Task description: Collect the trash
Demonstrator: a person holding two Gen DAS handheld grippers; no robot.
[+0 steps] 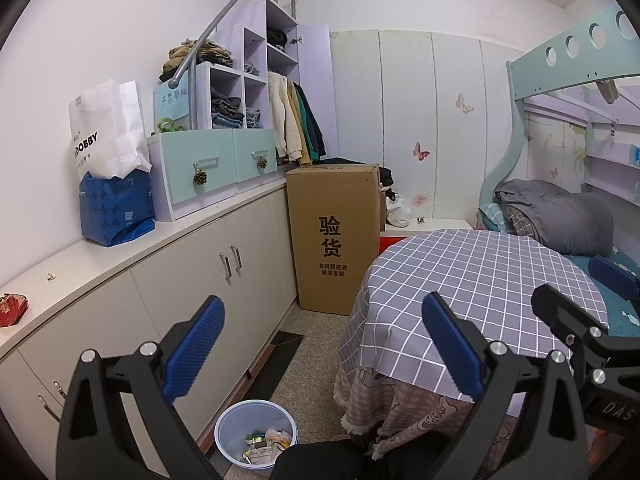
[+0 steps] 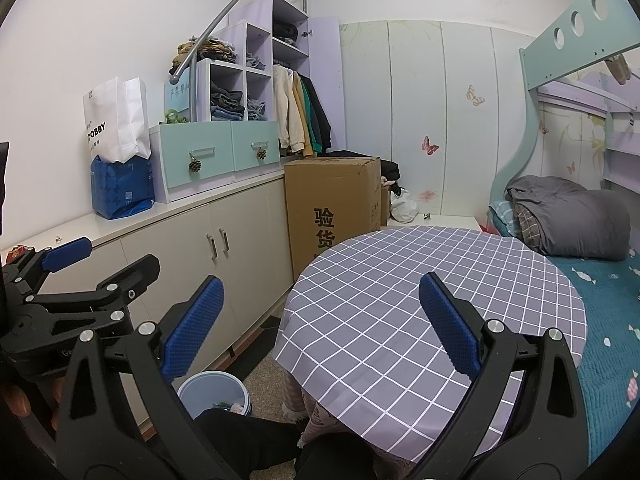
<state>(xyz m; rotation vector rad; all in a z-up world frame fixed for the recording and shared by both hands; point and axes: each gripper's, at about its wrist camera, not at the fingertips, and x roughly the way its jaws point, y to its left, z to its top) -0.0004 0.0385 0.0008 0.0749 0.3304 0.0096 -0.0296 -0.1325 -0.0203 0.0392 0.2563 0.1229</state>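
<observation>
Far left on the white counter (image 1: 120, 256) lies a red crumpled wrapper (image 1: 12, 309), alone near the counter's near end; a small pale scrap (image 1: 51, 276) sits a bit farther along the same top; both well apart from the bin. Farther back on the counter stands a blue bag (image 1: 116, 210) with a white paper bag (image 1: 105, 128) propped on it, then a mint drawer unit (image 1: 212, 164) with pinecones hanging from the handles, shelves of folded clothes above. Low on the floor, near the cupboard doors, a pale blue bin (image 1: 256, 436) holds mixed paper and wrapper litter; in the right wrist view the bin (image 2: 214, 394) peeks out beside the table edge. Left gripper (image 1: 320, 356) hangs over the floor gap between cupboard and table, fingers spread wide, nothing between them; the left gripper (image 2: 94, 258) also shows at the left of the right wrist view, jaws apart. A tall cardboard box (image 1: 336, 236) stands at the far end of the cupboards. Right gripper (image 2: 320, 332) hovers above the round table with its grey checked cloth (image 2: 420, 300), fingers released and empty; table top bare. Bed with a grey duvet (image 2: 576, 220) at far right.
</observation>
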